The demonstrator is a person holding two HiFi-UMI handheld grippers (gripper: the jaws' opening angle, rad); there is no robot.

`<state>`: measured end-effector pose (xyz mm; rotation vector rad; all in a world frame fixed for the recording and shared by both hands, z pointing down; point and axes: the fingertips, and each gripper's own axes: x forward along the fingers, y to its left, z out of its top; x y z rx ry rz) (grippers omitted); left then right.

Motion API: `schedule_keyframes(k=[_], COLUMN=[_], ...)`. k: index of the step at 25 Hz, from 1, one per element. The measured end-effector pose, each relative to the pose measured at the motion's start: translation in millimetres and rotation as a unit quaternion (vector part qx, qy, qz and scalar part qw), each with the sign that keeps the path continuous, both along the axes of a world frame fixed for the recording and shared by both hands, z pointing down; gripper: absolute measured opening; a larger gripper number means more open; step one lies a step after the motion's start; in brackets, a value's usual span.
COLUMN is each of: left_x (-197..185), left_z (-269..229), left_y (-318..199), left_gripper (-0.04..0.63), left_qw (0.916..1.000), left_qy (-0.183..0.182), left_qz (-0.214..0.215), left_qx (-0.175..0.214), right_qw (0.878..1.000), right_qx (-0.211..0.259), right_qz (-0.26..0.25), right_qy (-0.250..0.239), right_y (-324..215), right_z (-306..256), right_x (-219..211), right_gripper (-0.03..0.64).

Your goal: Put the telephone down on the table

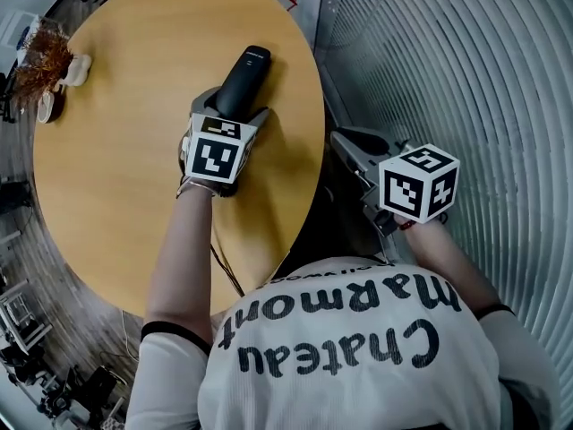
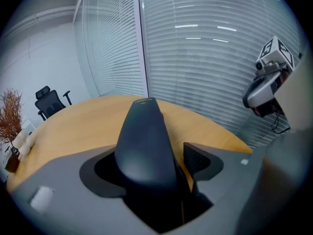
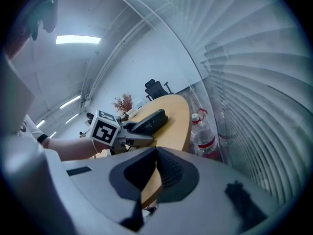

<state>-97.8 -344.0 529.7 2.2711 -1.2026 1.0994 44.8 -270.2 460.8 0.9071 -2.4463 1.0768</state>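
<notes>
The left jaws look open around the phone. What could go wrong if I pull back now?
1. The telephone lies between the left gripper's open jaws, and a gap shows on one side only. A crooked pull-back may drag or spin it.
2. In the right gripper view its near end seems propped on the gripper, not flat on the table. It may drop with a knock as the gripper leaves.
</notes>
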Motion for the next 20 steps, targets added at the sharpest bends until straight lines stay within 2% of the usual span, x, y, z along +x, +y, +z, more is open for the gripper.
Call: schedule_keyframes(k=[3,7,11,13,17,20], left_x=[-4.0,-4.3,-12.6,-14.1,-13.4,-11.7], left_z=[3.8,3.8,-6.9,-6.9,-7.5,-16.4], left_y=[-2.4,-0.3,-2.5,-3.1,-1.1,-1.2], left_gripper=[0.388,0.391,0.391,0.39,0.39,0.388], left_qw=[0.9996,0.9996,0.9983,0.9982,0.9982,0.9975], left_qy=[-0.013,-0.006,0.005,0.009,0.006,0.006], left_qz=[-0.007,-0.01,-0.029,-0.034,-0.034,-0.034], left_qx=[0.026,0.025,0.049,0.049,0.048,0.062], right_qw=[1.0,1.0,1.0,1.0,1.0,1.0], right_qx=[-0.002,-0.001,0.004,0.008,0.009,0.016], right_qz=[-0.003,-0.002,-0.002,-0.001,0.001,0.005], right_qy=[0.002,0.003,0.008,0.008,0.008,0.013], right_y=[4.8,7.2,6.4,6.4,10.7,13.4], right_z=[6.7,7.0,0.6,-1.7,-3.2,-8.8], right_x=[0.1,-0.8,-4.9,-5.1,-1.6,2.9], right_gripper=[0.014,0.014,0.014,0.014,0.014,0.014])
